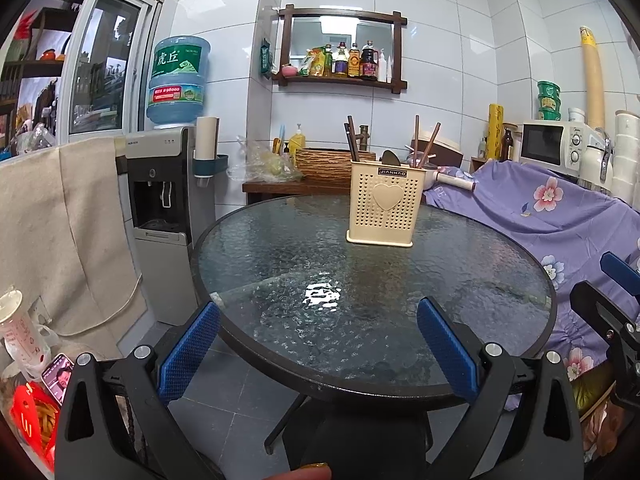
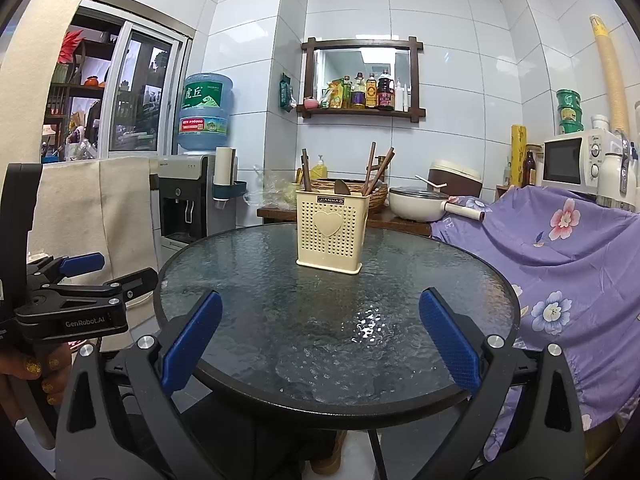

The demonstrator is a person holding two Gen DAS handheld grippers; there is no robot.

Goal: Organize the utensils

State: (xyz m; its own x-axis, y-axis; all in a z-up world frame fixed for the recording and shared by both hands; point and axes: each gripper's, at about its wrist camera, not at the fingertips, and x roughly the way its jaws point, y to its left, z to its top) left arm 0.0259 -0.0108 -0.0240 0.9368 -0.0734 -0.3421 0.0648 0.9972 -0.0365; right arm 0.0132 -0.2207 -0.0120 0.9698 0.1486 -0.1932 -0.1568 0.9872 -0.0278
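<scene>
White-tiled kitchen; round glass-topped bench (image 1: 280, 248) in the middle, its near rim cut off behind the gripper bodies in both views. Cream perforated utensil holder (image 1: 385, 208) stands upright on the far part of the bench, well apart from both grippers. Brown chopsticks (image 1: 427, 145) lean out of its top; a dark rounded utensil head (image 1: 389, 158) just clears the rim, kind unclear. Holder's contents below the rim are hidden, compartments impossible to make out.

Left hand-held gripper (image 1: 318, 336): jaws spread wide, nothing between the blue pads, hovering over the near edge of the bench.

Right hand-held gripper (image 2: 320, 330): likewise wide open and empty, touching nothing. In its view the left gripper shows side-on at the frame's left edge, partly cropped.
</scene>
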